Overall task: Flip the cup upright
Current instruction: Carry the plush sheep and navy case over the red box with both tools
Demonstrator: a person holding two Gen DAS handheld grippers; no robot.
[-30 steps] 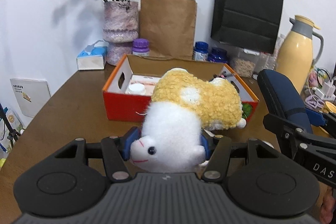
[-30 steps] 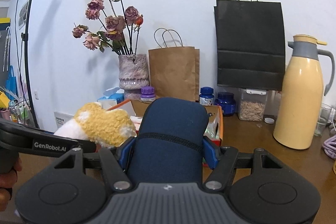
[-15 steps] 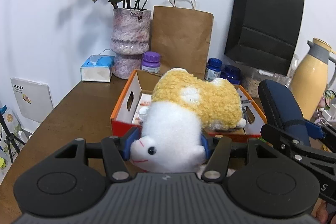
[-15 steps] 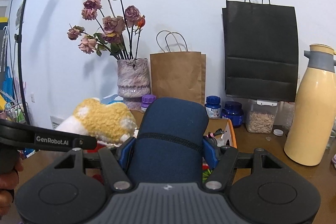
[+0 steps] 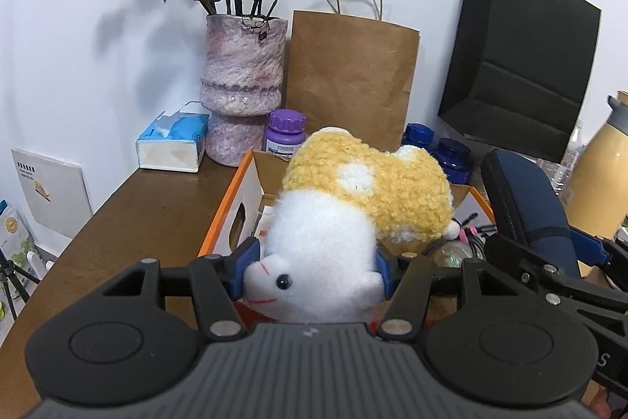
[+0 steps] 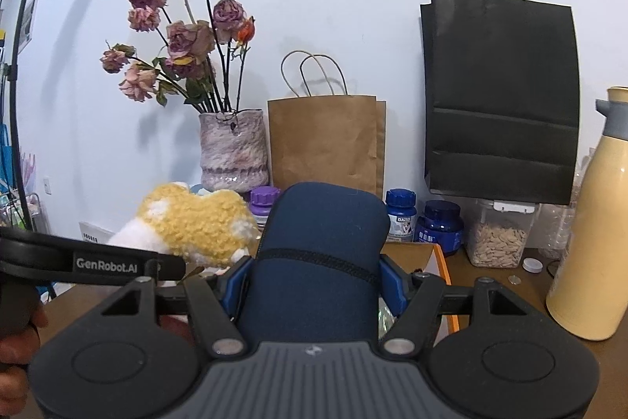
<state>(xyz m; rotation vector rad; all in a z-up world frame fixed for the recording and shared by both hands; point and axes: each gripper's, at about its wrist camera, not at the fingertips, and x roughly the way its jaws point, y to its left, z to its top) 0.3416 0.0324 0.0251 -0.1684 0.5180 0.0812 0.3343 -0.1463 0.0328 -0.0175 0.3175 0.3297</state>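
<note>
L fingers (image 5: 247,258) are clamped on the white head of a plush toy (image 5: 353,199), its yellow body sticking out fwd above the orange box (image 5: 219,222). R fingers (image 6: 388,279) are clamped on a navy zip case (image 6: 318,262), held up over the desk (image 5: 129,211). No cup can be made out in either view. Behind: vase (image 6: 233,150) w/ dried roses, brown paper bag (image 6: 325,140), black bag (image 6: 502,97), cream flask (image 6: 592,234) at far R.

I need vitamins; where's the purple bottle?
In the left wrist view, the purple bottle stands between the vase and brown paper bag, behind the orange box.
</note>
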